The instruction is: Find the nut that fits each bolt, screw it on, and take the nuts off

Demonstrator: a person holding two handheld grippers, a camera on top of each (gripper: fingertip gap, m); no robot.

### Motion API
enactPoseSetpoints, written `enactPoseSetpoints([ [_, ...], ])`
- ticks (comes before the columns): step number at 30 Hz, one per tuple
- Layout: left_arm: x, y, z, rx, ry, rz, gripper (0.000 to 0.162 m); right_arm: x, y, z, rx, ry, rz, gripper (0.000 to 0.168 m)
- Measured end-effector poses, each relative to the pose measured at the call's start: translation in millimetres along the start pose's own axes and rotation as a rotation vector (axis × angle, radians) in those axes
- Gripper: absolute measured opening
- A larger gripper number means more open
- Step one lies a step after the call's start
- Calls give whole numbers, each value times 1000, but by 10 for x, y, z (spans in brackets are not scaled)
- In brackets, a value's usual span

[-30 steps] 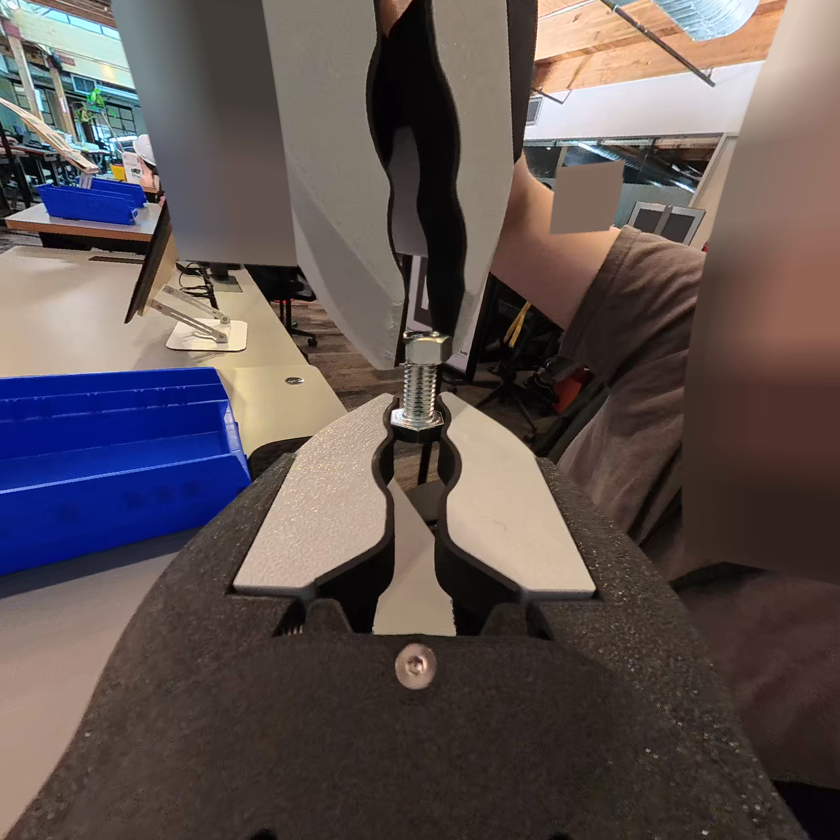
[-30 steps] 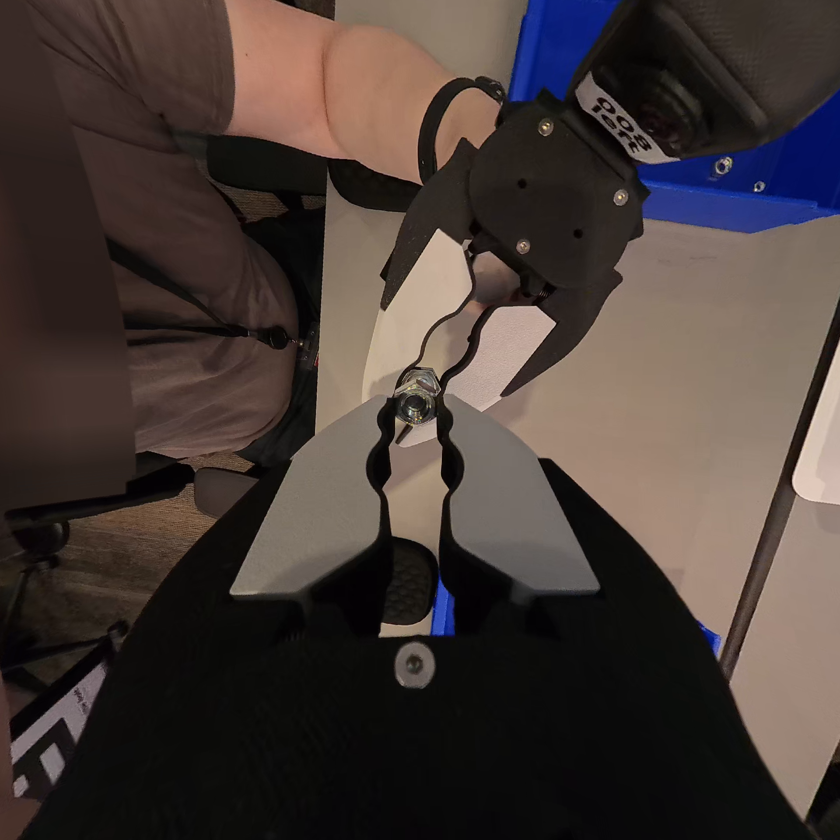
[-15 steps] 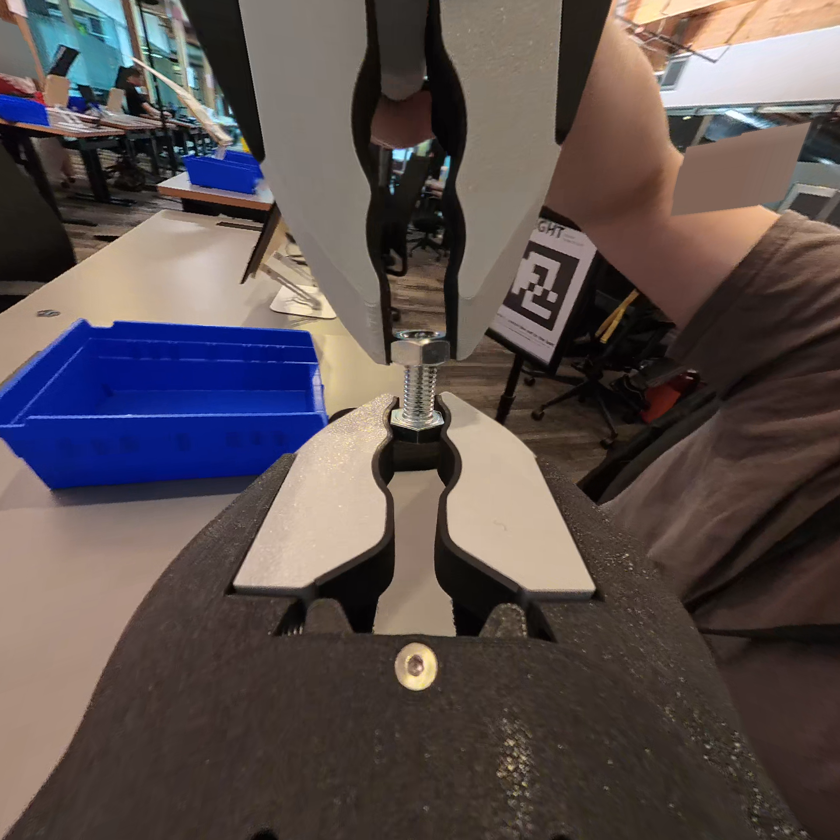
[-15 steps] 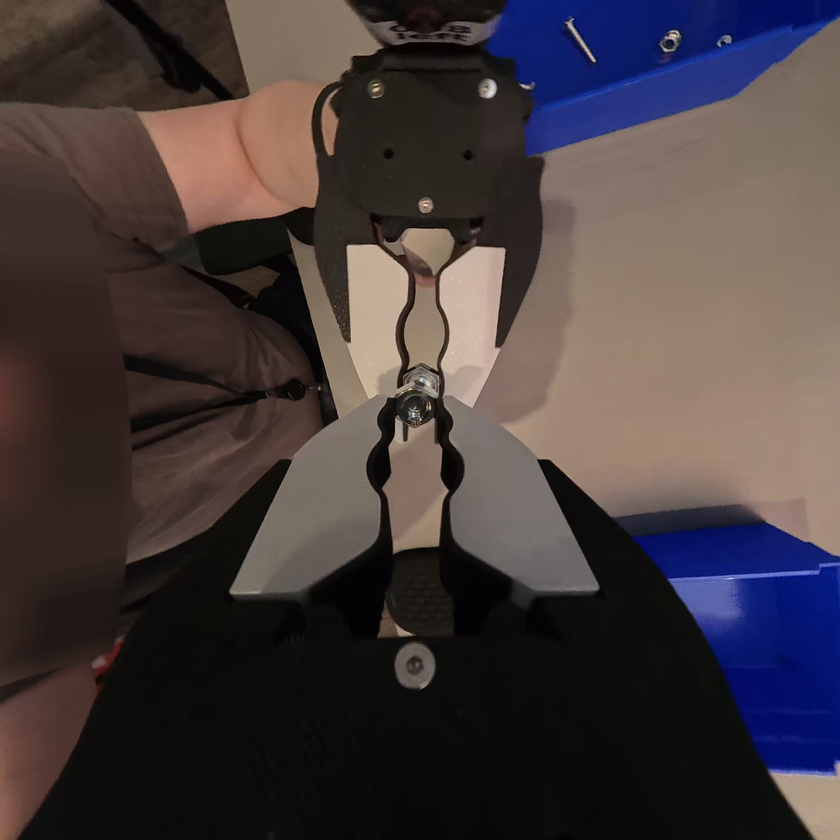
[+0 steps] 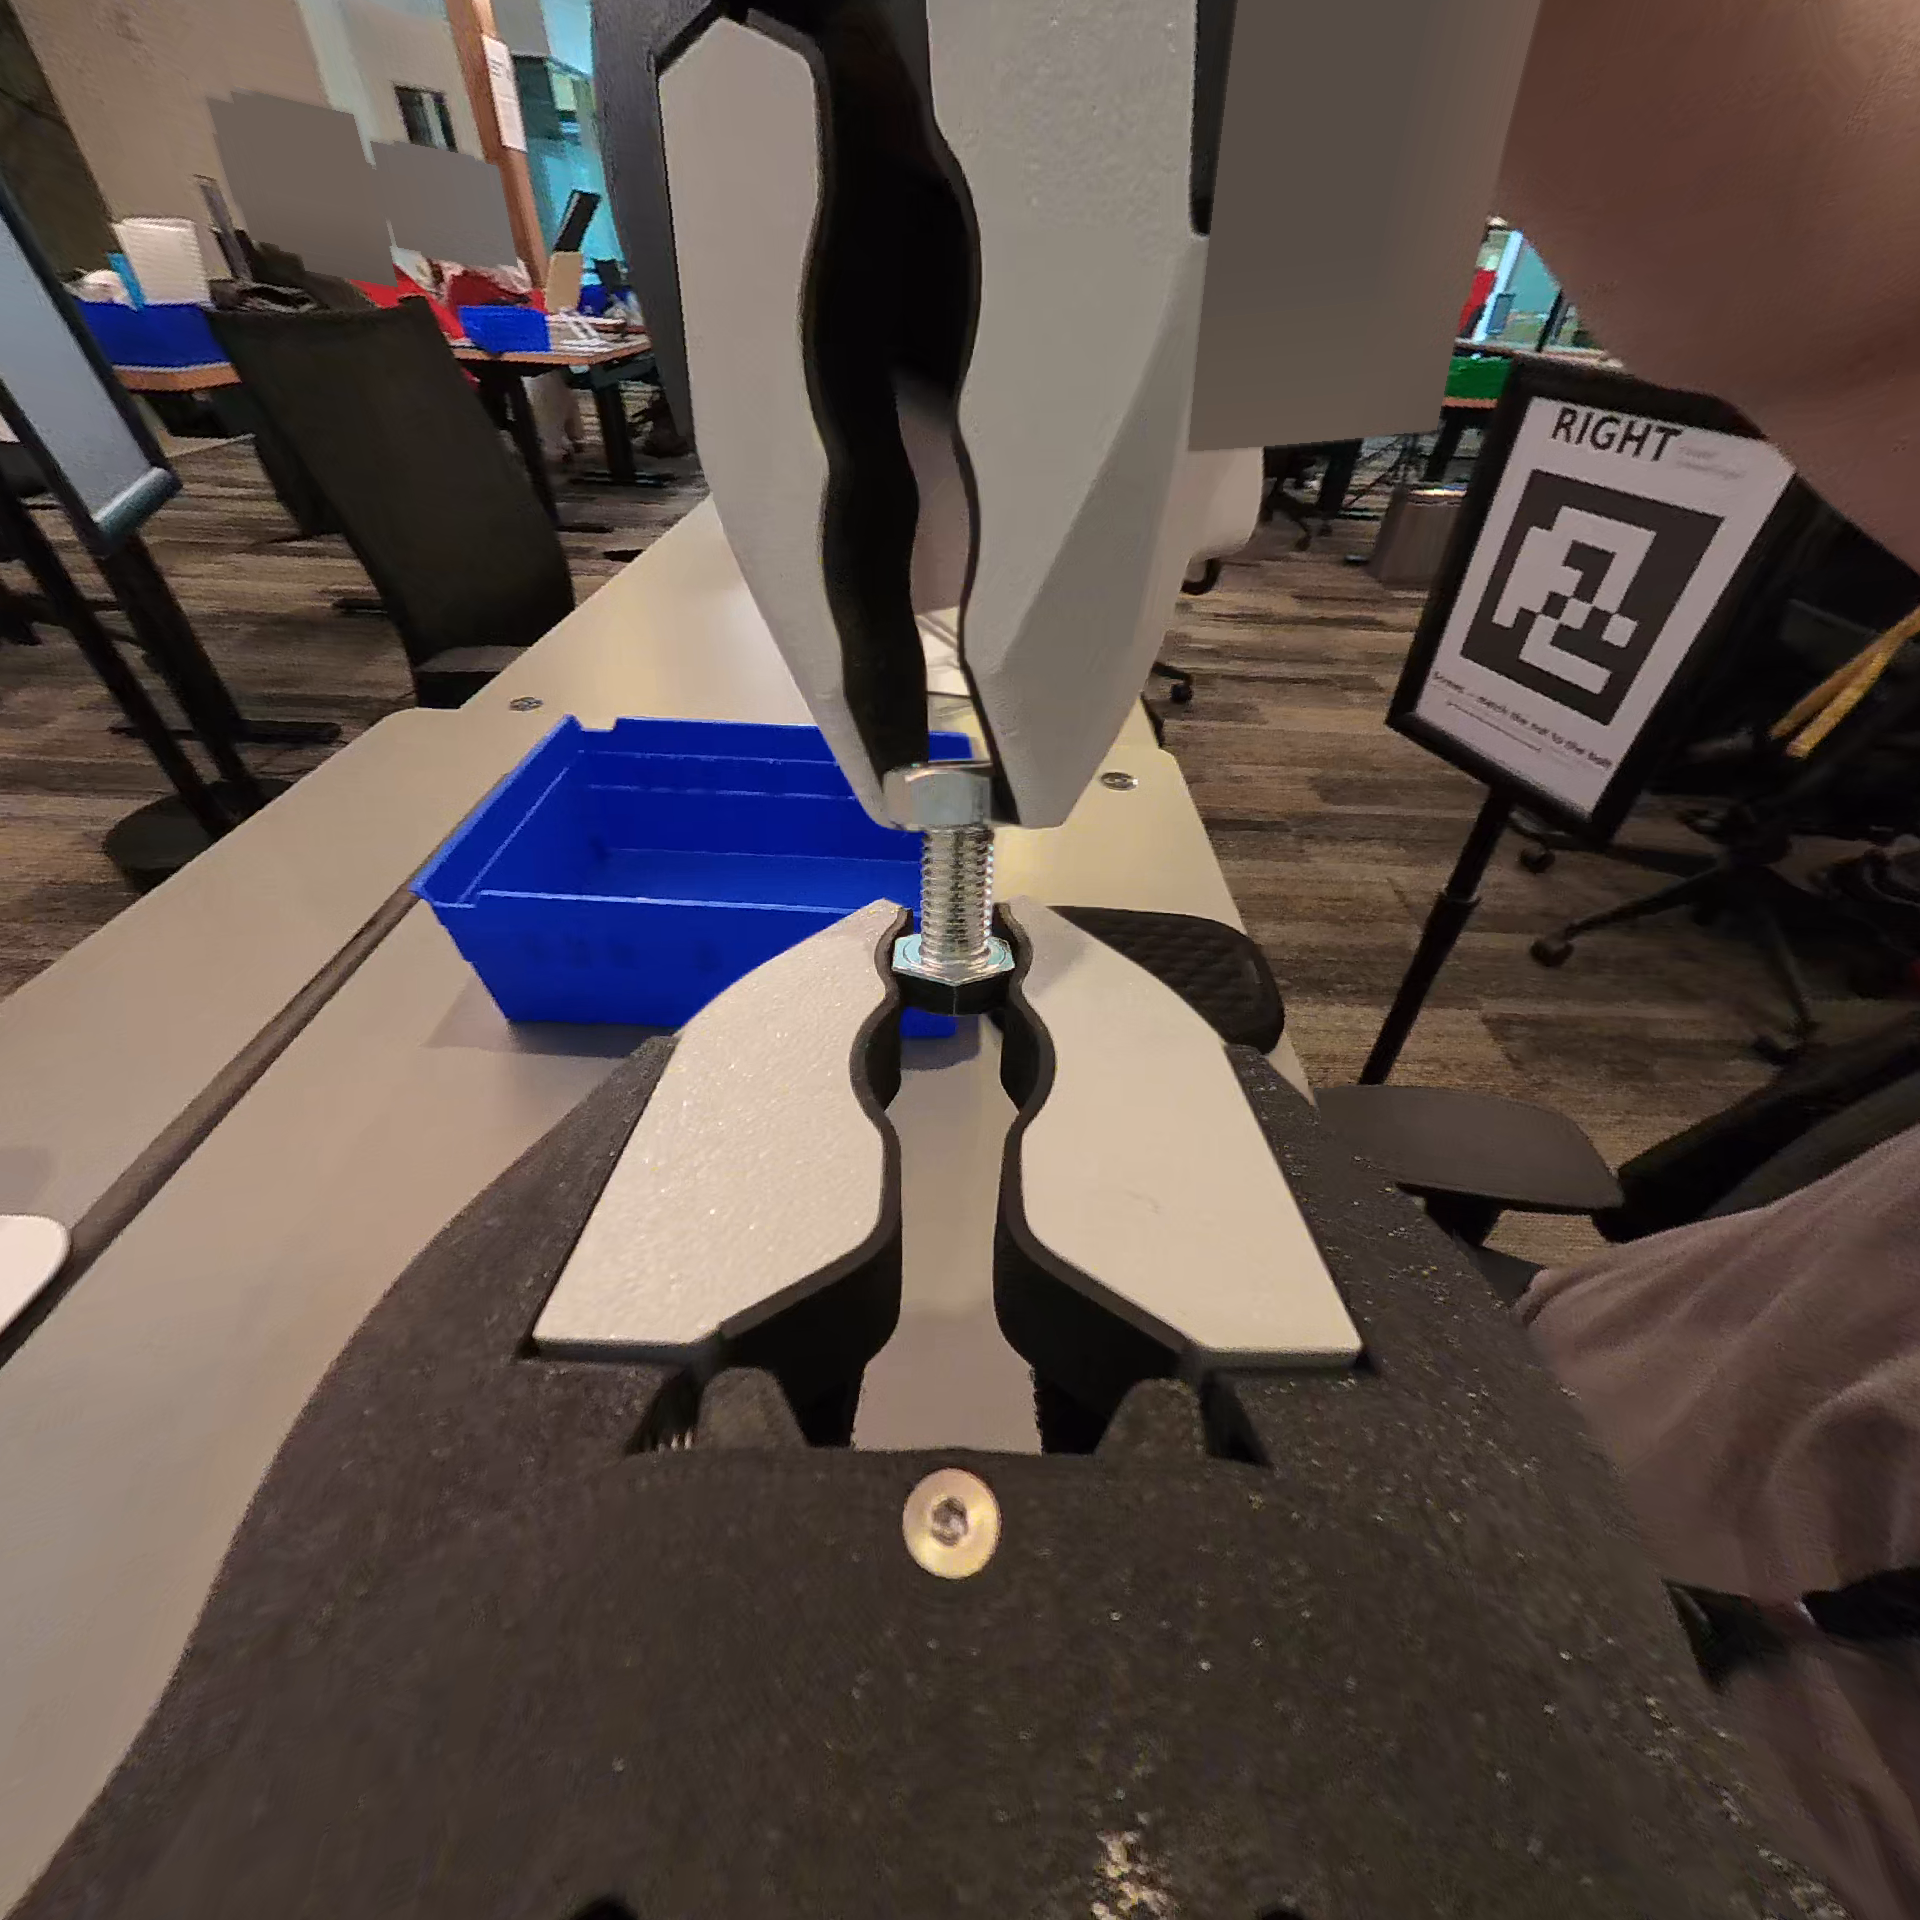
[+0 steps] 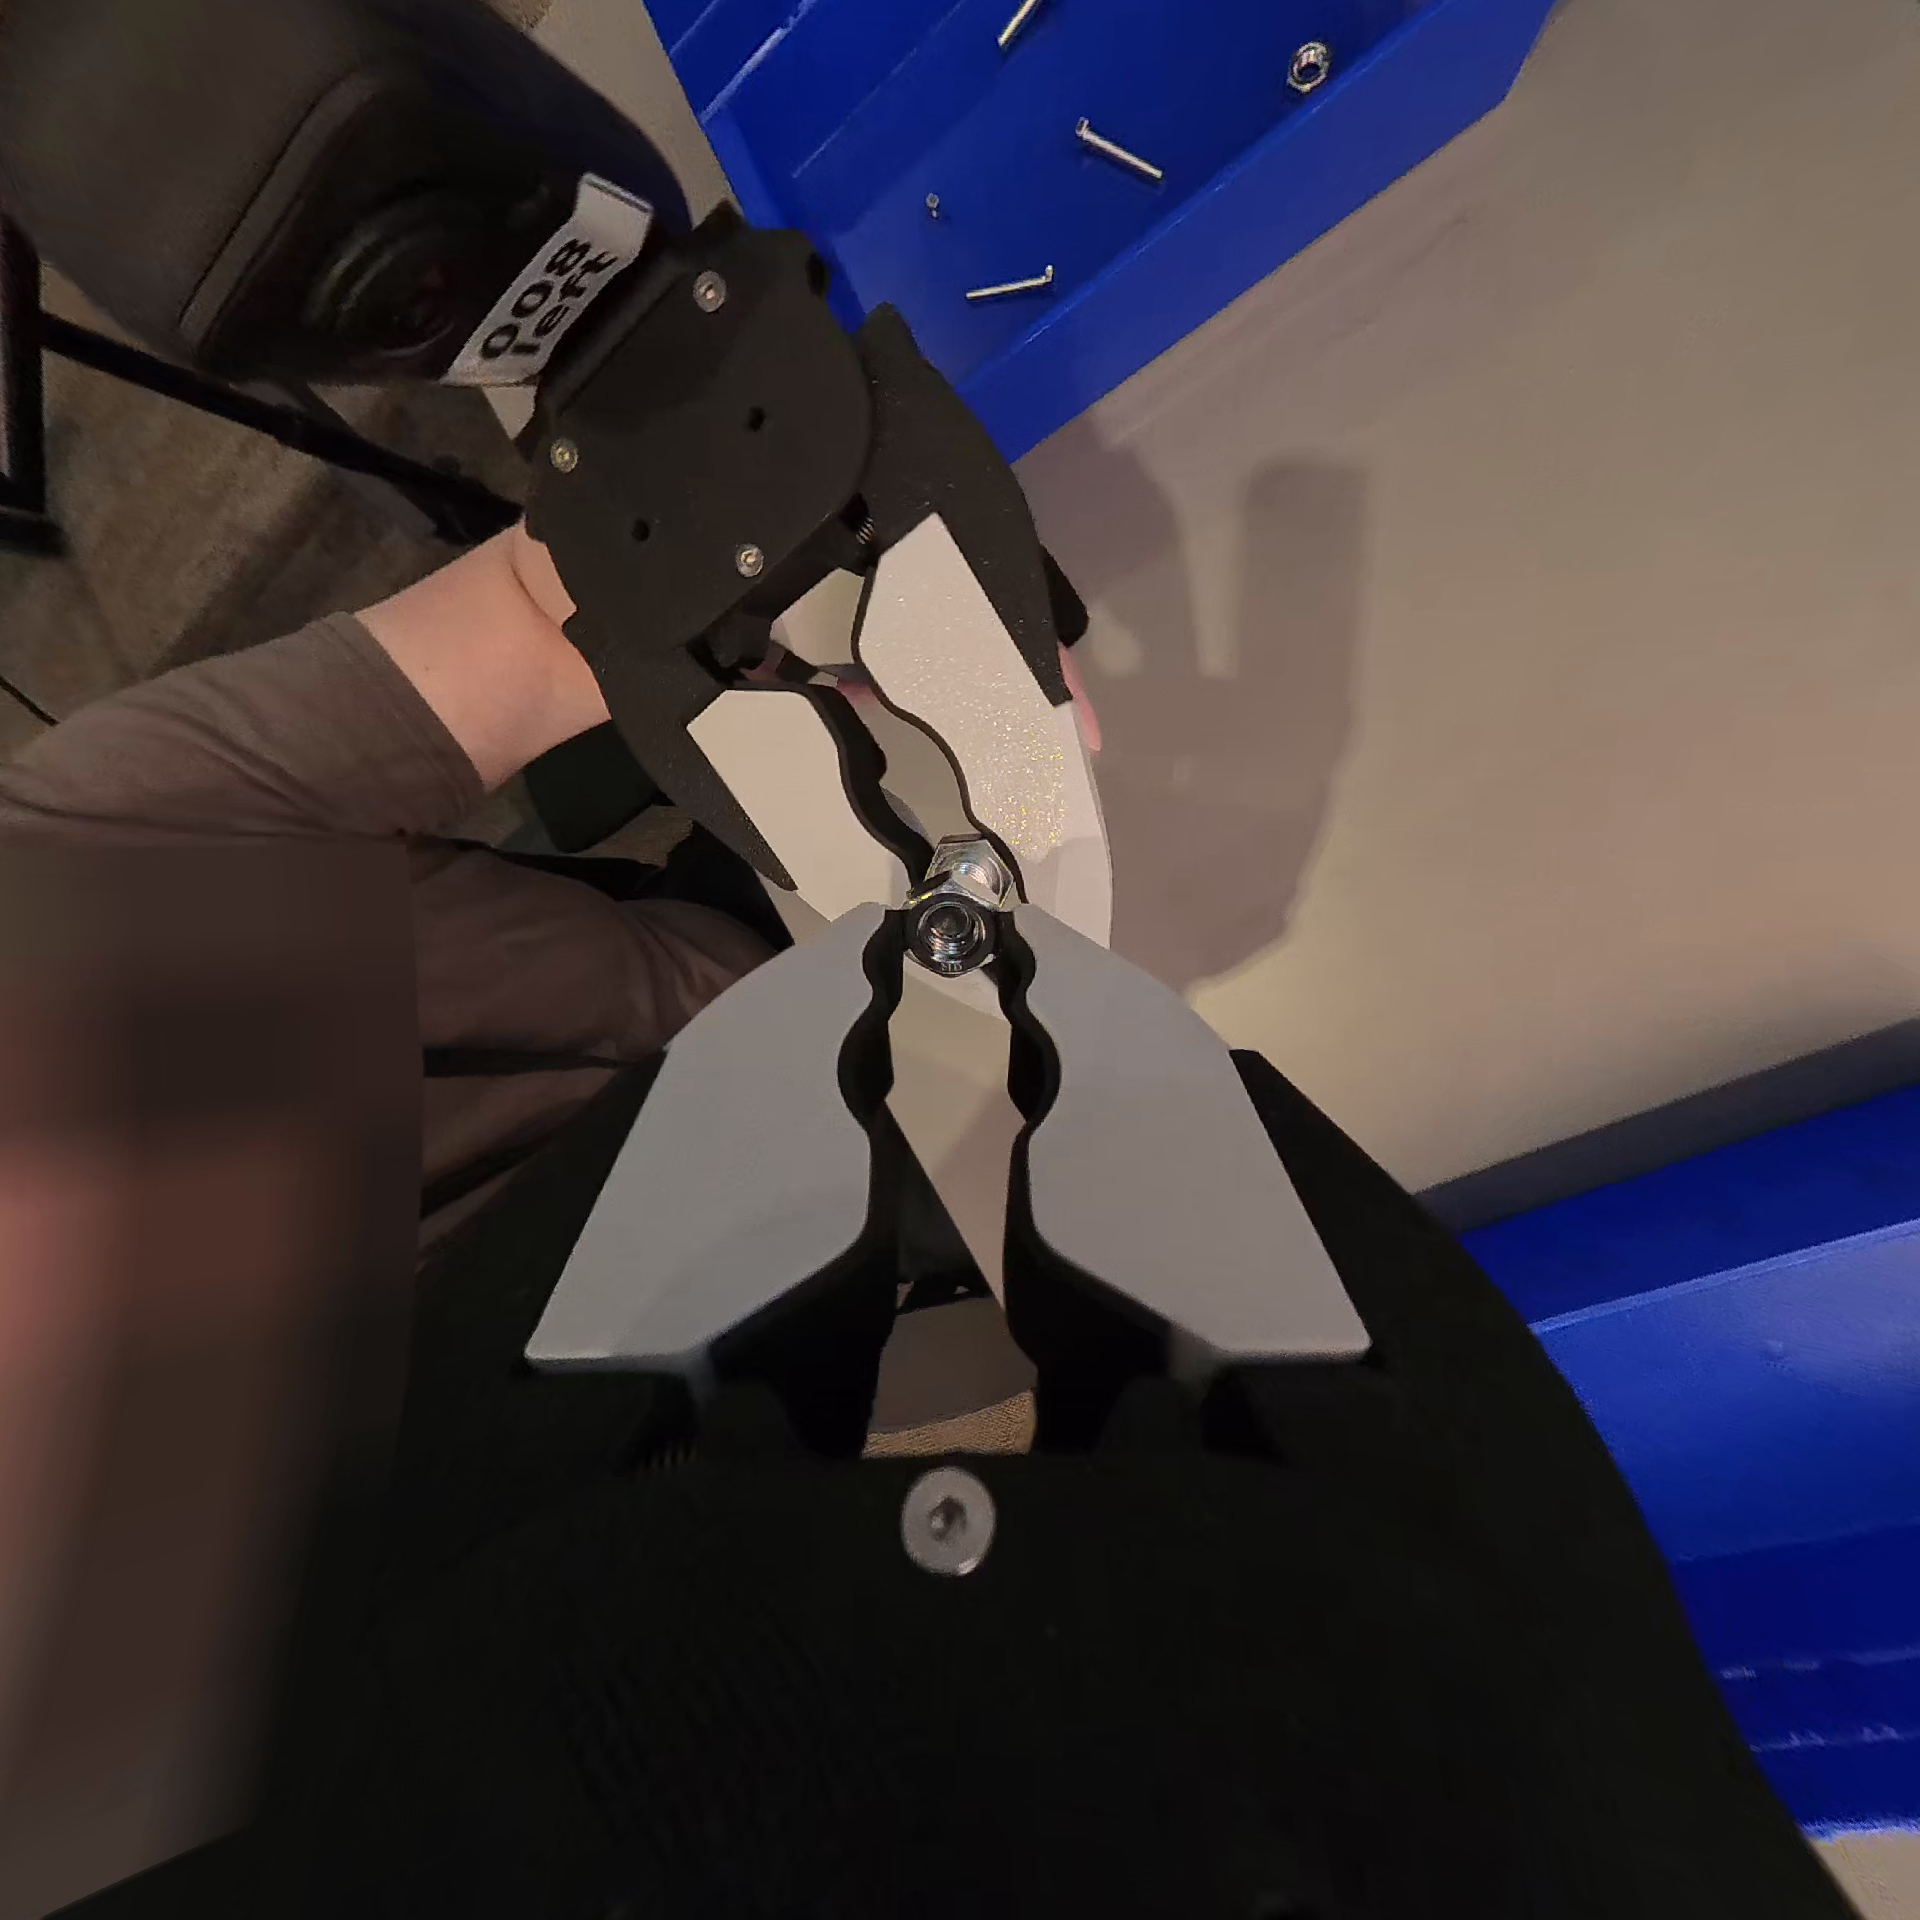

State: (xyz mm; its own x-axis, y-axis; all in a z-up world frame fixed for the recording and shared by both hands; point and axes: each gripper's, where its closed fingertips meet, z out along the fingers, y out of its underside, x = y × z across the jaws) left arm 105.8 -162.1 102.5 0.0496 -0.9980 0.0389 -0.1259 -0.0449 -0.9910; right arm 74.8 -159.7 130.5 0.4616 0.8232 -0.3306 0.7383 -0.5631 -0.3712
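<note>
A silver bolt [image 5: 956,883] stands upright between my two grippers, above the table edge. My left gripper [image 5: 951,954] is shut on the hex nut [image 5: 951,958], which sits on the lower end of the thread. My right gripper [image 5: 940,800] comes down from above and is shut on the bolt head [image 5: 938,798]. In the right wrist view my right gripper [image 6: 948,932] grips the bolt head [image 6: 948,928] end-on. The left gripper [image 6: 968,871] reaches in from the upper left there, holding the nut [image 6: 975,868] just behind.
A blue bin [image 5: 665,883] sits on the grey table [image 5: 208,1039] just beyond the grippers. In the right wrist view a blue bin [image 6: 1091,343] at the top holds thin screws [image 6: 1117,145] and a nut [image 6: 1307,64]. Another blue bin [image 6: 1714,1403] is at lower right. A sign stand [image 5: 1590,592] and office chairs stand off the table. The tips of both grippers are at nearly the same place.
The two grippers have turned about the bolt's axis relative to each other. In the right wrist view the left gripper swung from upper right to upper left. Both grips held.
</note>
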Motion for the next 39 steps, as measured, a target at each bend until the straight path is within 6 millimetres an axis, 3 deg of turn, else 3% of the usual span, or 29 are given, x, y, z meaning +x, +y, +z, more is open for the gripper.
enactPoseSetpoints([
  [11,101,28,12,-25,48,38,14,-59,88,12,-111,14,-128,19],
  [21,84,-71,-38,38,52,18,14,-94,-9,-35,-58,46,-223,19],
  [39,136,-63,-17,28,69,37,14,-132,12,-68,-79,58,-290,19],
])
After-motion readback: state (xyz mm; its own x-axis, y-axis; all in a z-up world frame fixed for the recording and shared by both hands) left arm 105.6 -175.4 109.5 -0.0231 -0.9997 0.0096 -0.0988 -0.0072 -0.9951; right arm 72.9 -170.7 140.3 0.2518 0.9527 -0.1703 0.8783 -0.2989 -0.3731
